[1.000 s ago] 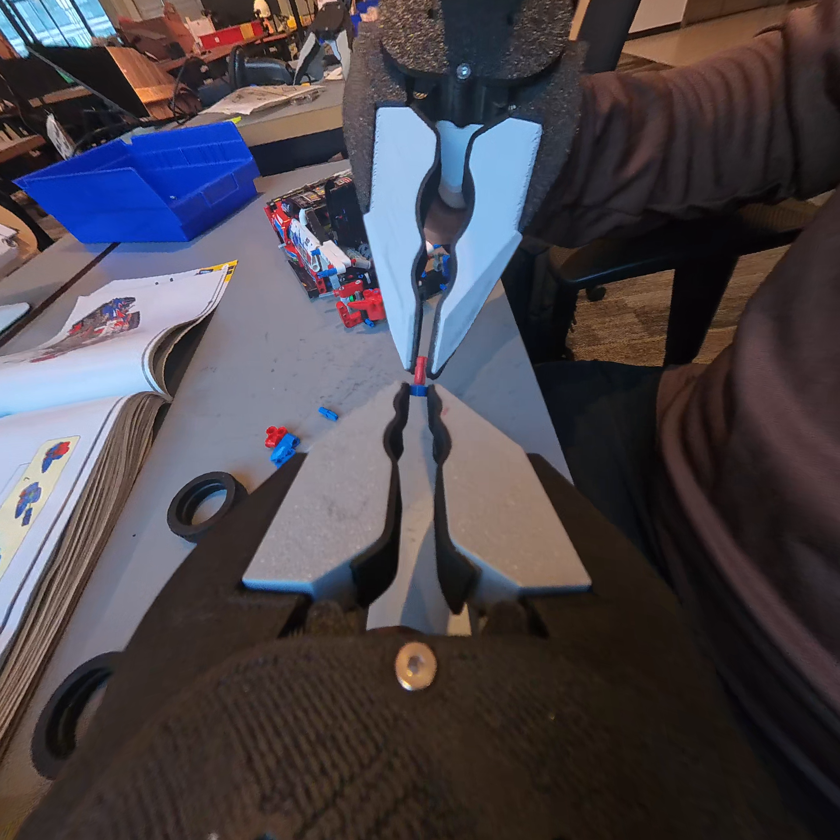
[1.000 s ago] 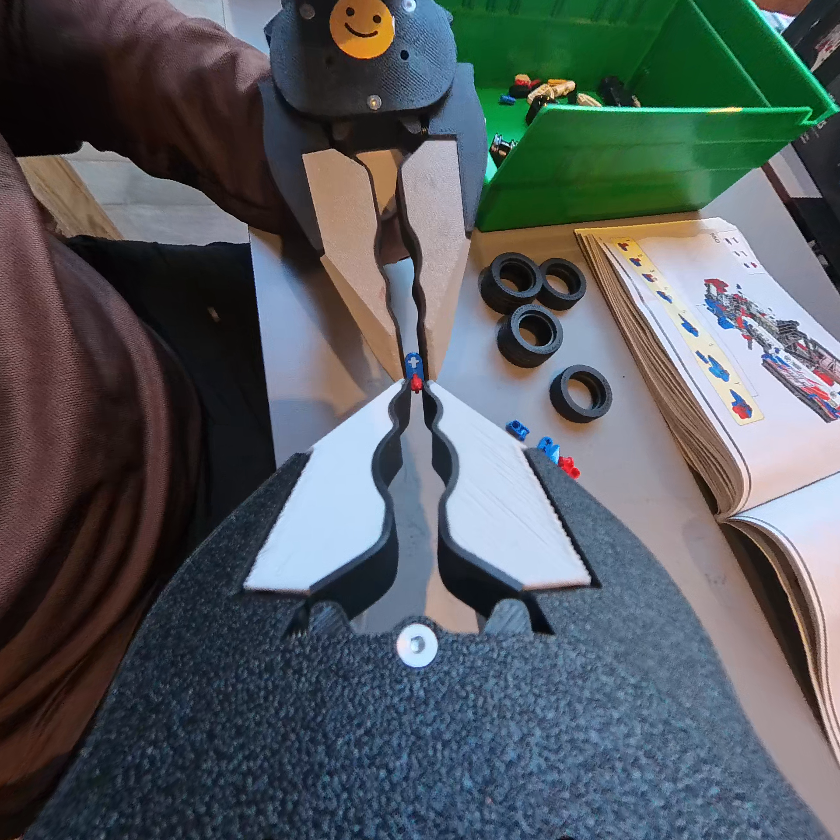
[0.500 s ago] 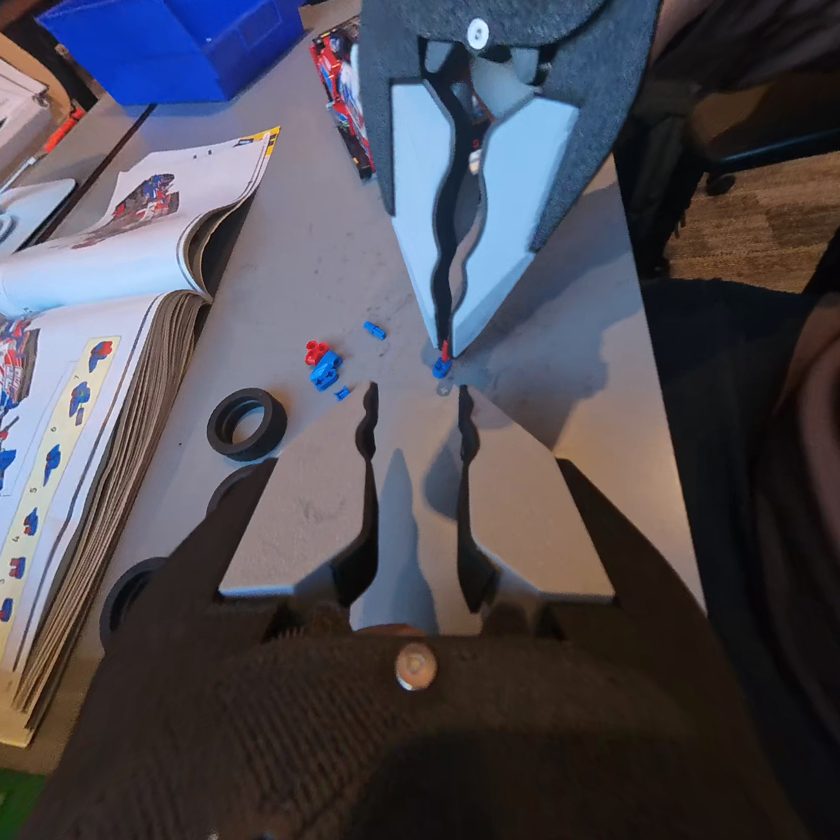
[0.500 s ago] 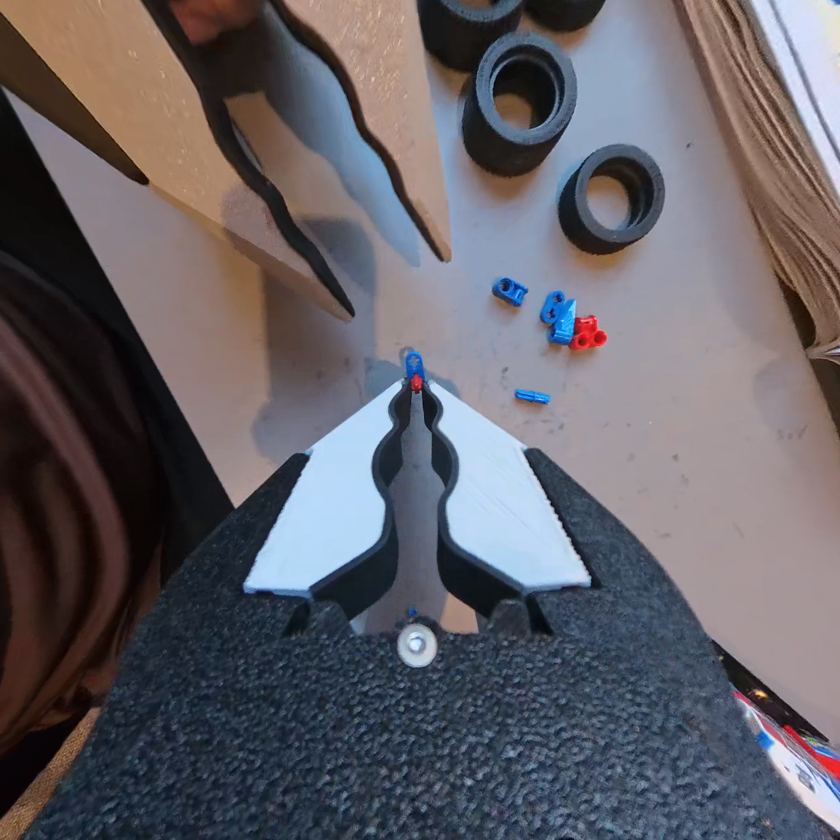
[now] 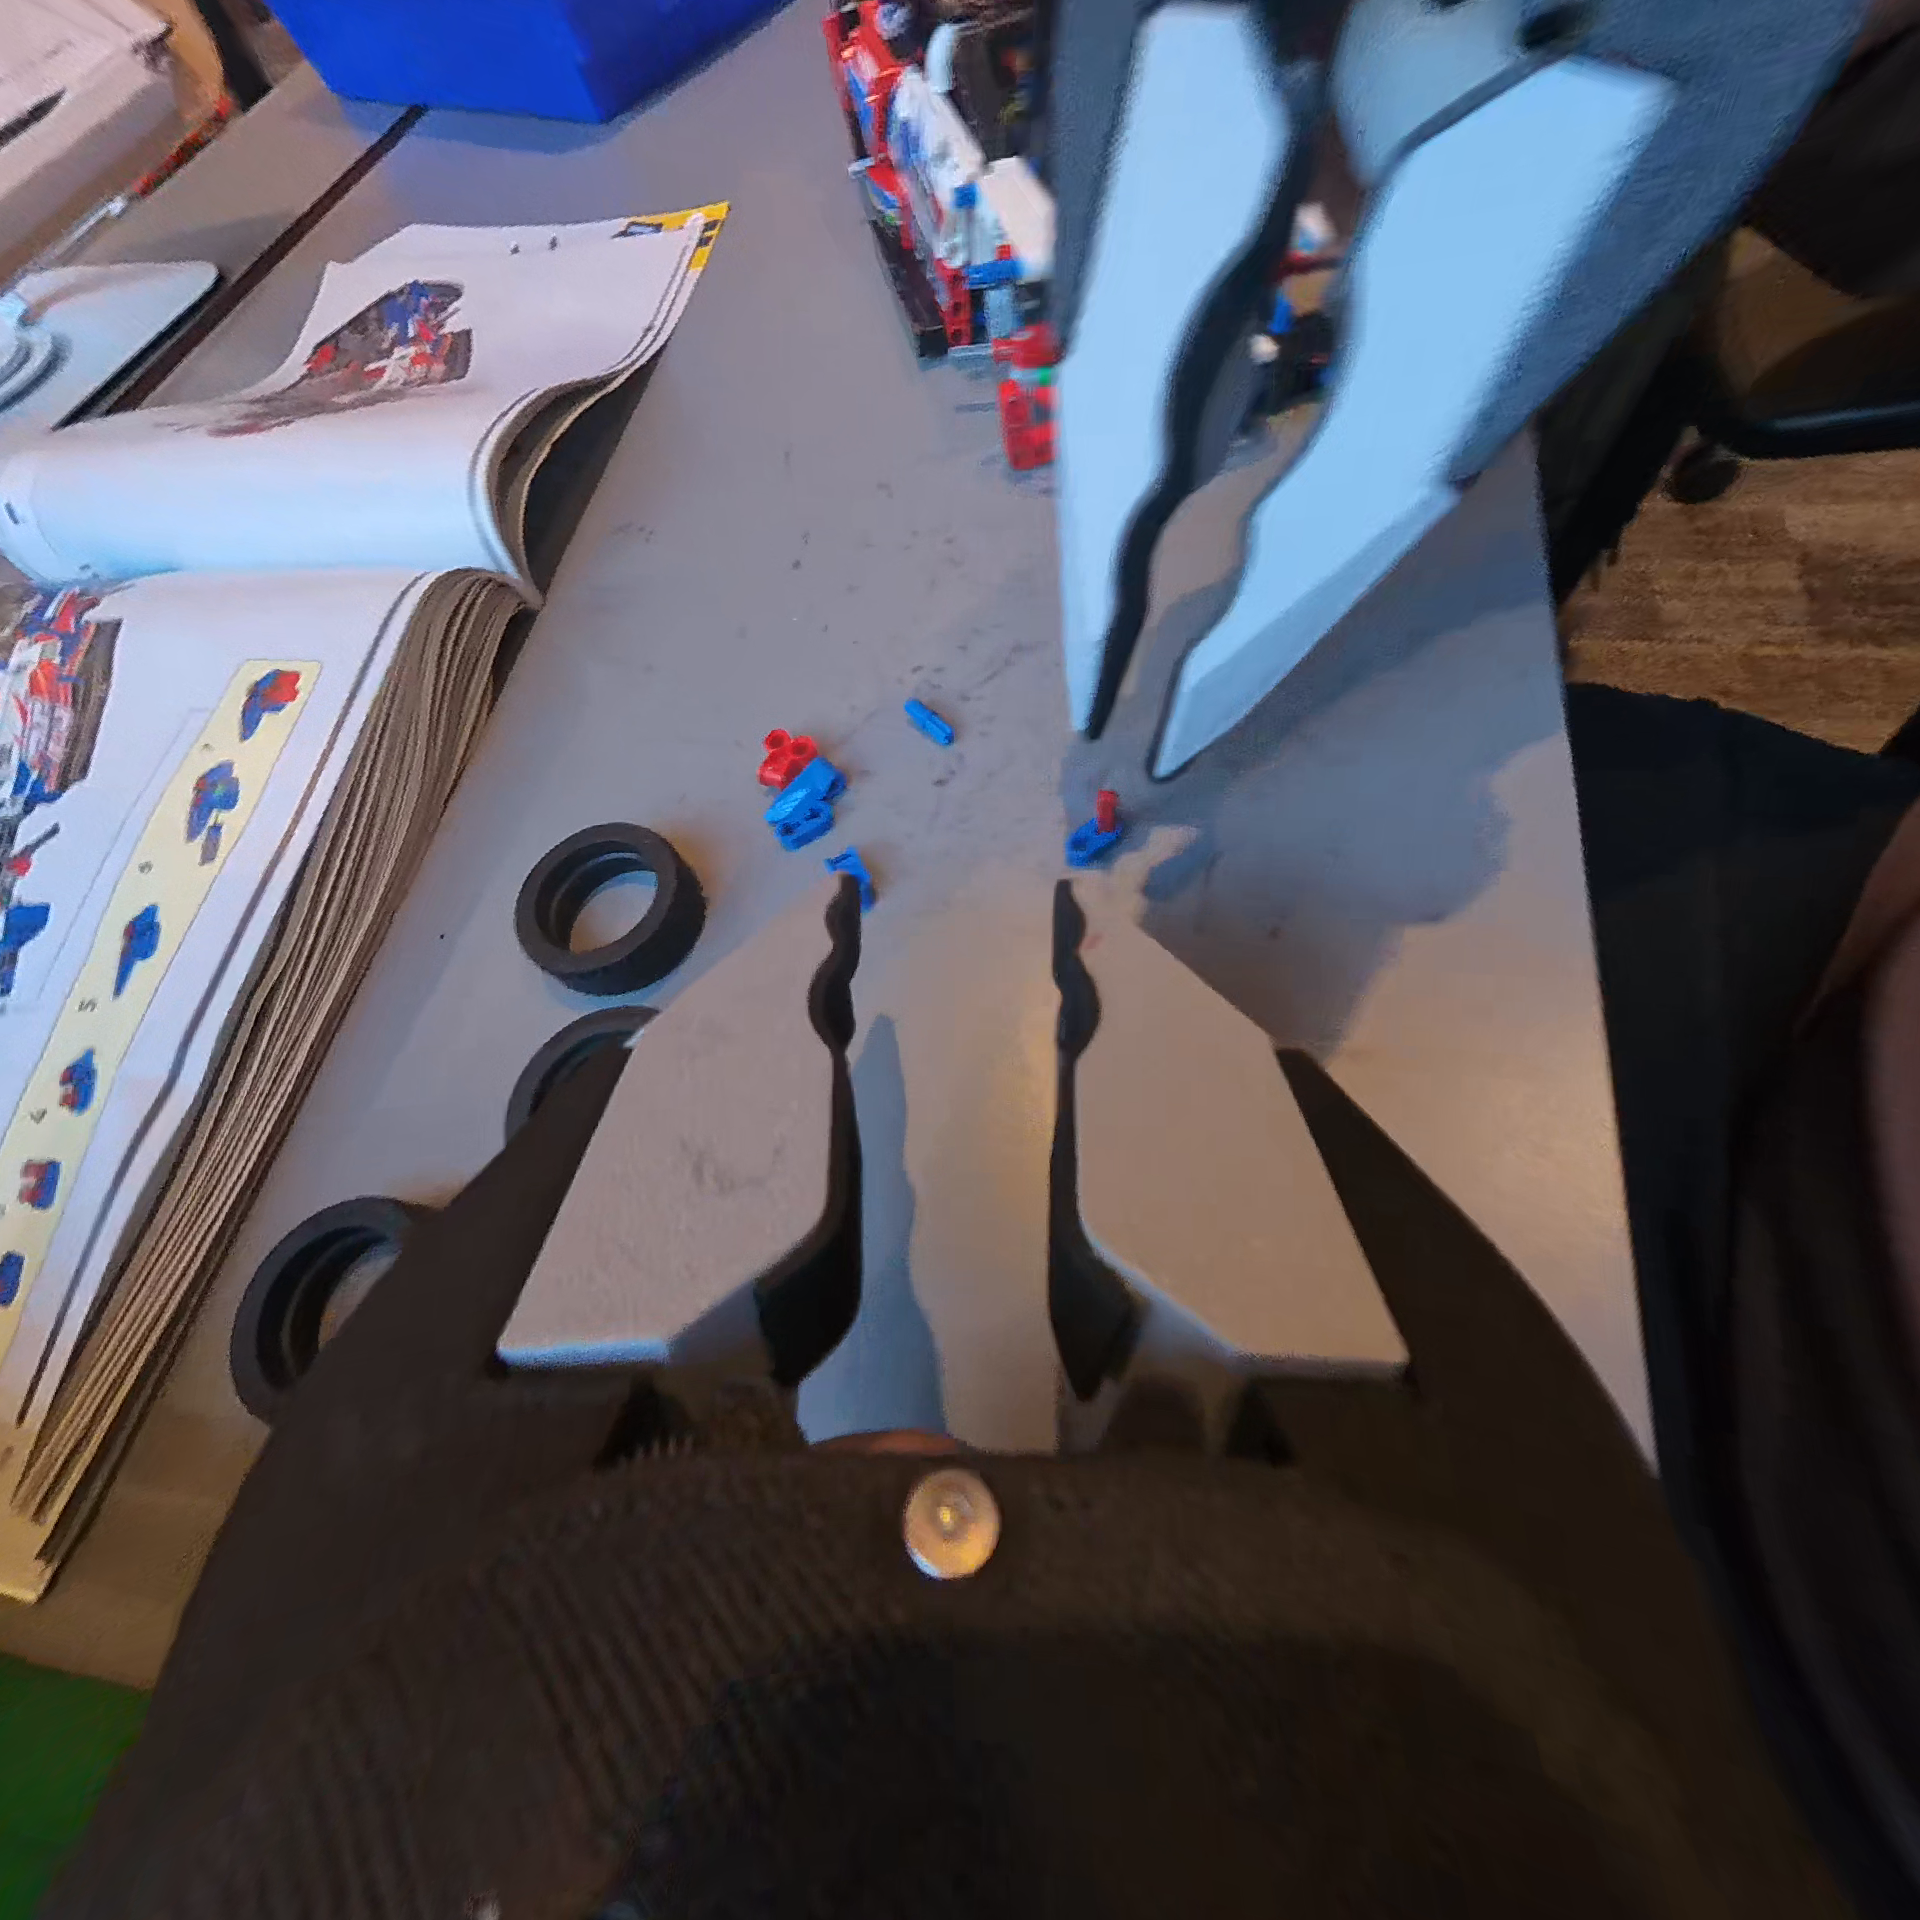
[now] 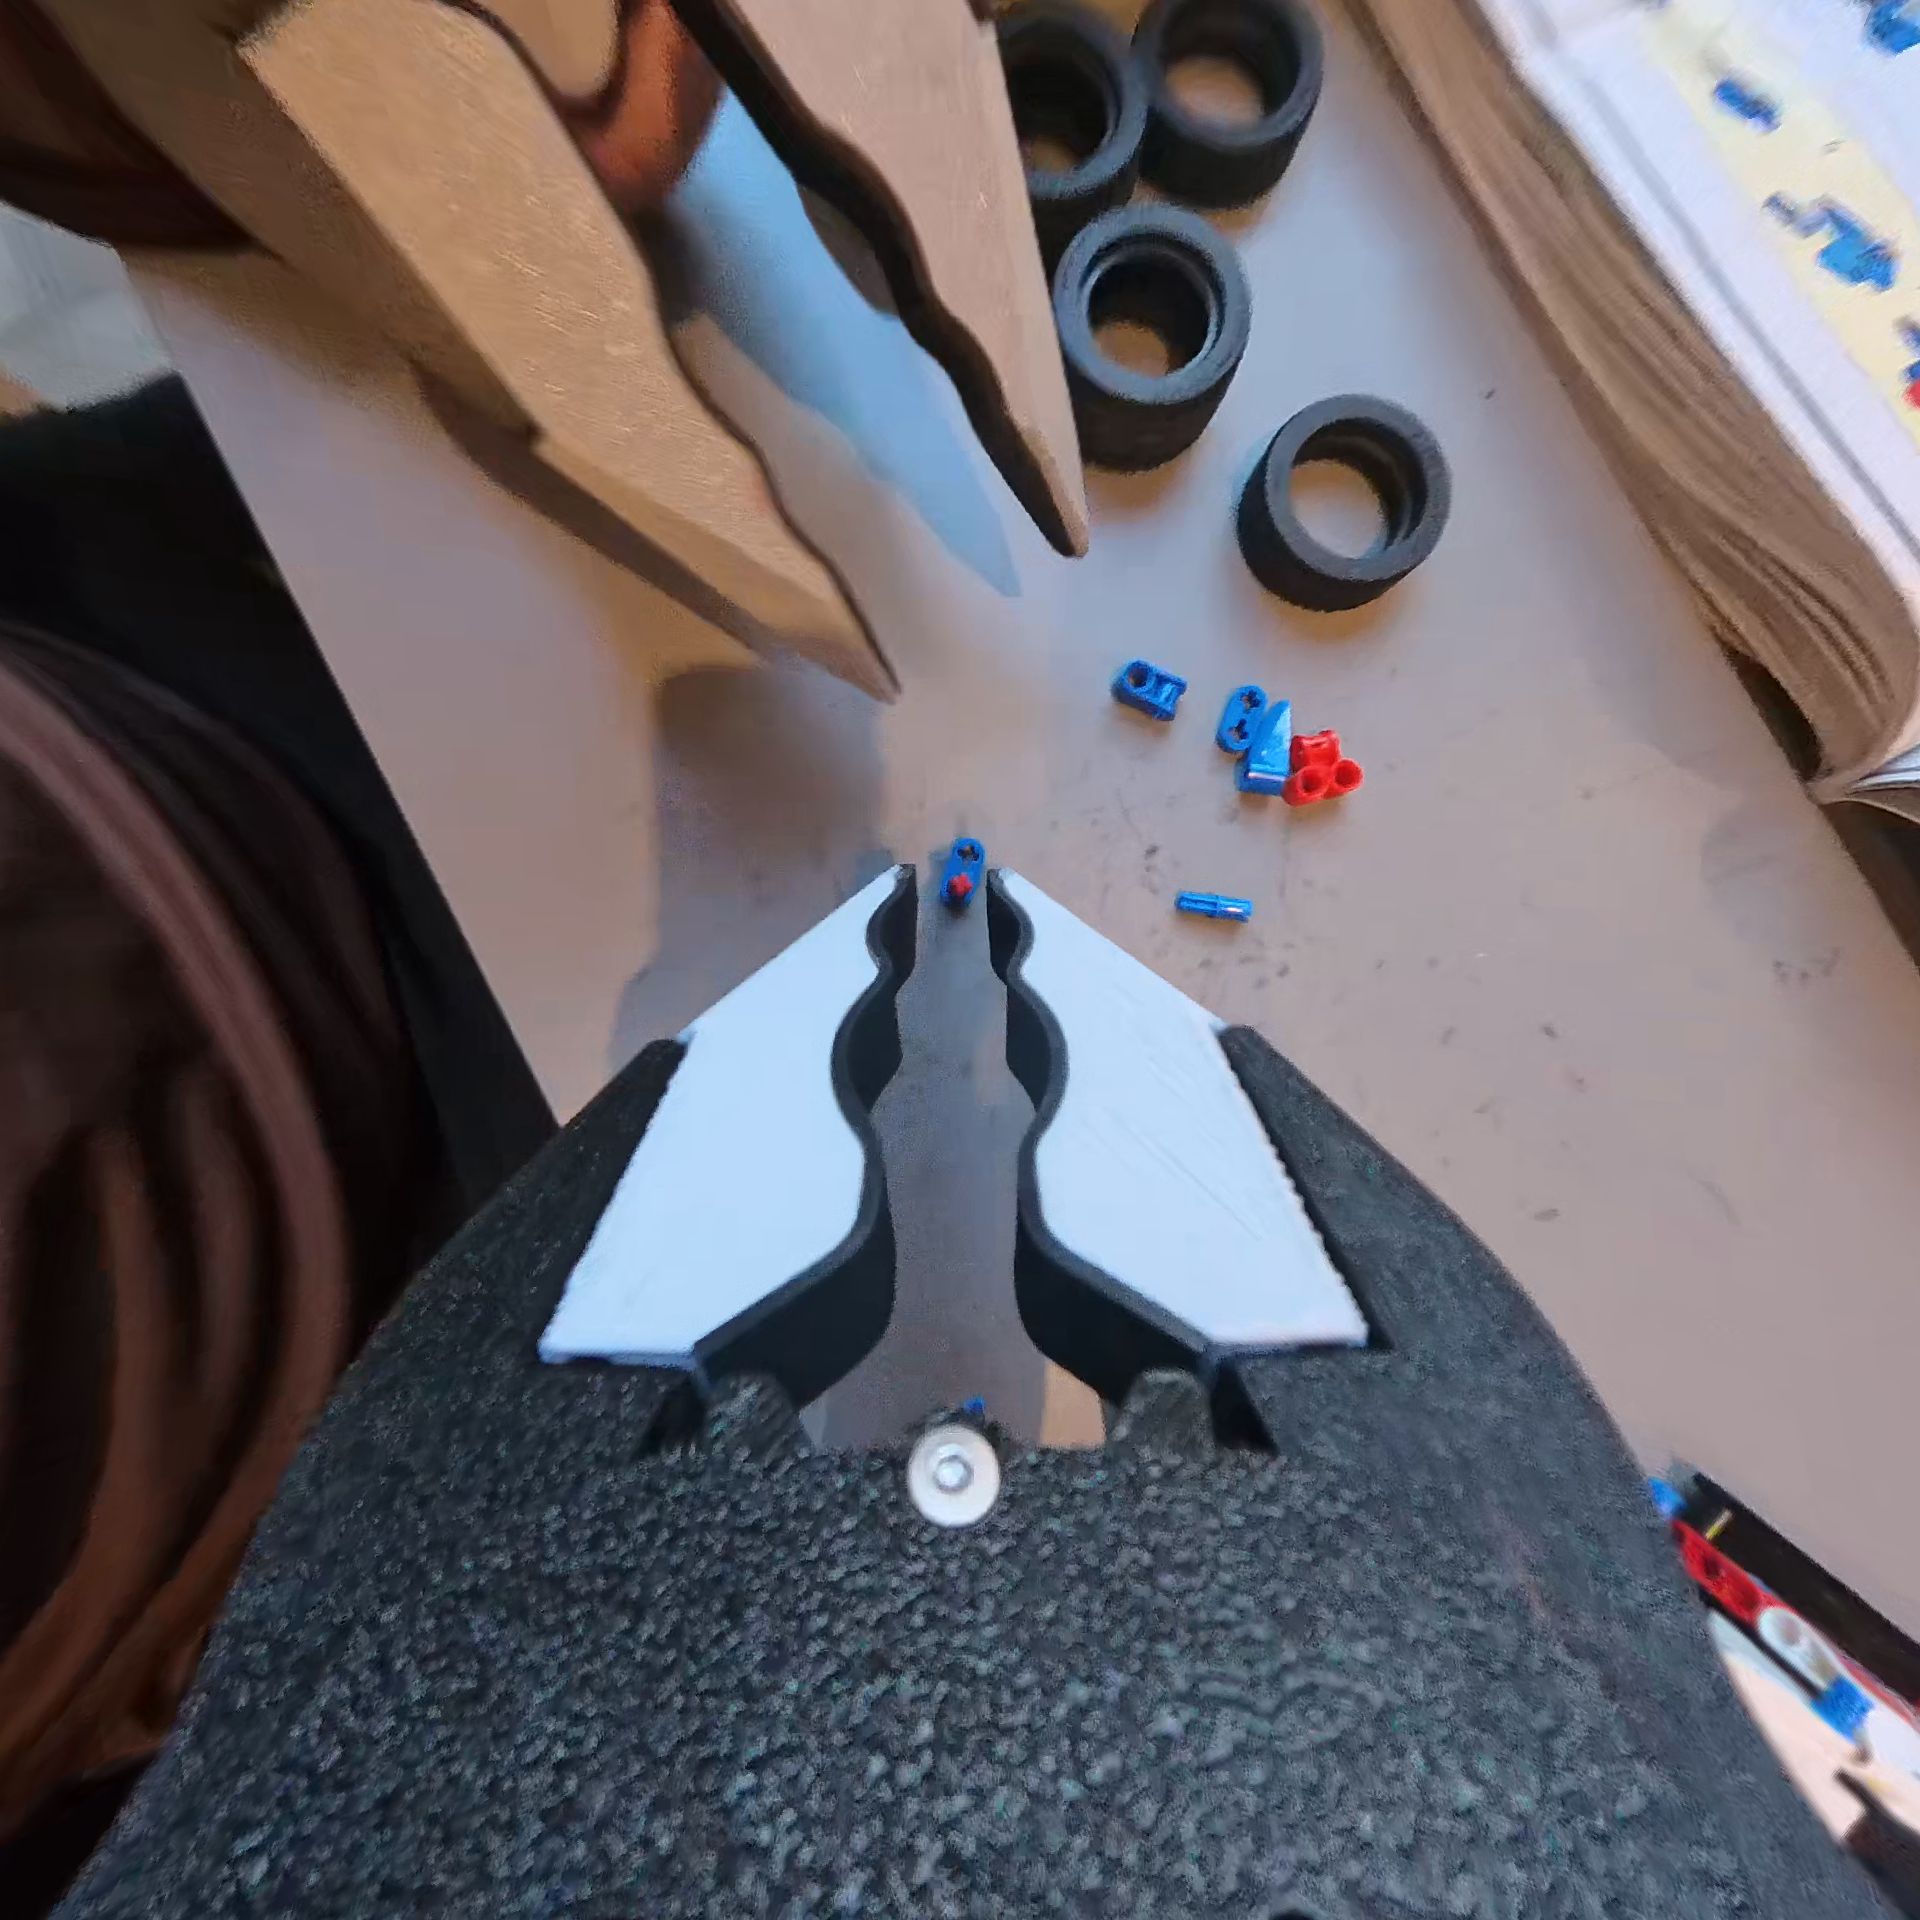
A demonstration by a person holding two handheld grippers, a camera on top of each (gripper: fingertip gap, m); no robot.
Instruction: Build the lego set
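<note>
Blue link with red pin (image 6: 962, 875) sits loose at centre frame. Right gripper (image 6: 951, 883) jaws slightly apart, left gripper (image 5: 954, 896) wide apart (both empty). A careless closing could flick it away.

An office or lab workspace: a grey desk (image 5: 727, 499) fills the frame, with a second desk's edge at upper left, a blue storage bin (image 5: 540, 52) along the top, and carpeted floor (image 5: 1745, 582) at right under a chair base.
</note>
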